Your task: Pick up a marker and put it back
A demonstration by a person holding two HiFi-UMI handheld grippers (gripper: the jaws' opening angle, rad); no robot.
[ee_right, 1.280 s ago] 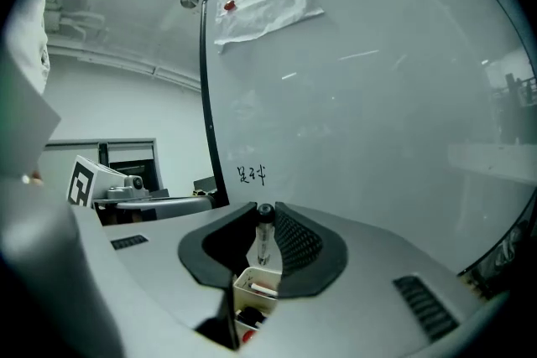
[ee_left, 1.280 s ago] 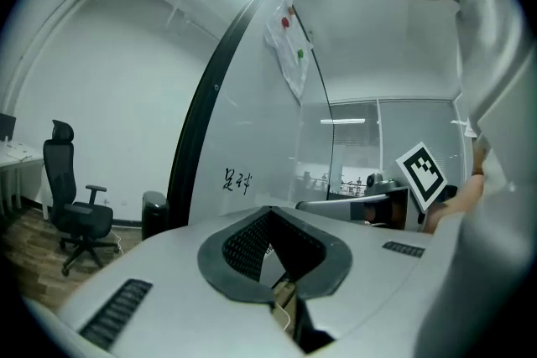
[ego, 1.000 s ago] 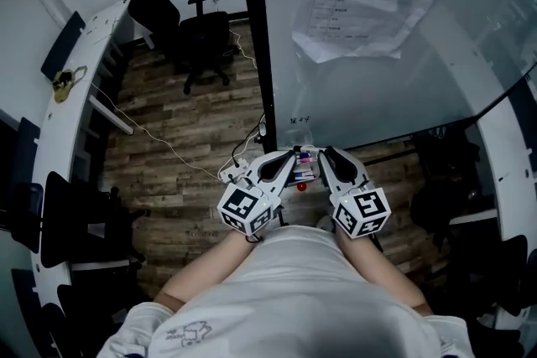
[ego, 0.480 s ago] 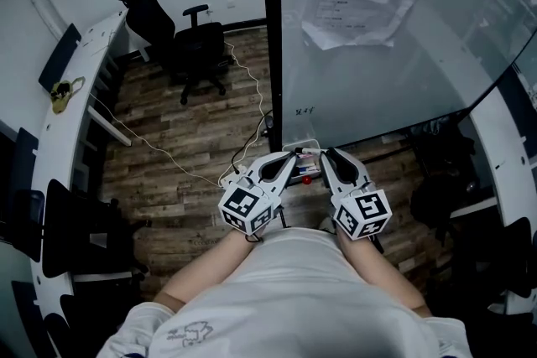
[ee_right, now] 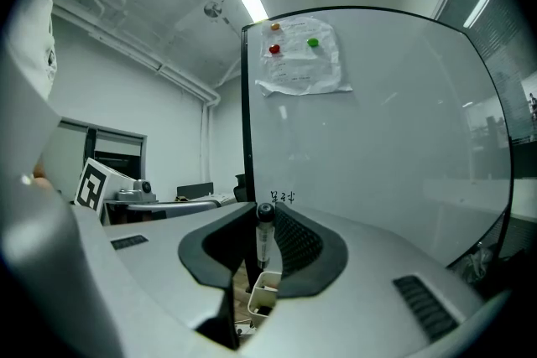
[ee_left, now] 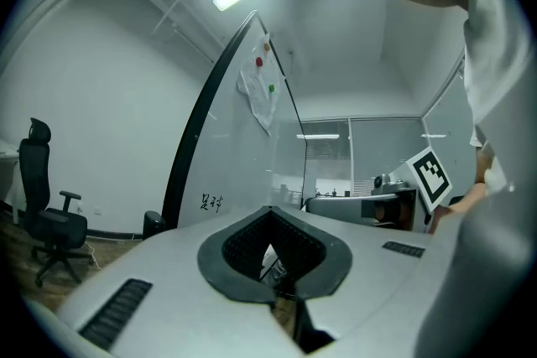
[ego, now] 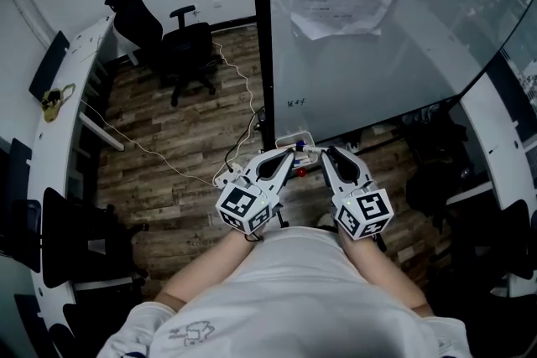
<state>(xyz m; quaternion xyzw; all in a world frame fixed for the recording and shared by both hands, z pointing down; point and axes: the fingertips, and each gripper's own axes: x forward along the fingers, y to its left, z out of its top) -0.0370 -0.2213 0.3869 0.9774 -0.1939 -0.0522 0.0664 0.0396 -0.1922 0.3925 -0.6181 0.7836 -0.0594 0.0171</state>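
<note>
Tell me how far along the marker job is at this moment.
Done: the pick-up; the right gripper clamps the marker upright in its jaws. In hand: it hangs just above the white holder by the whiteboard. To do: lowering it in and letting go. The left gripper is shut on nothing.

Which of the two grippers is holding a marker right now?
The right gripper: a marker stands upright, pinched between its jaws. The left gripper has its jaws together on nothing.
</note>
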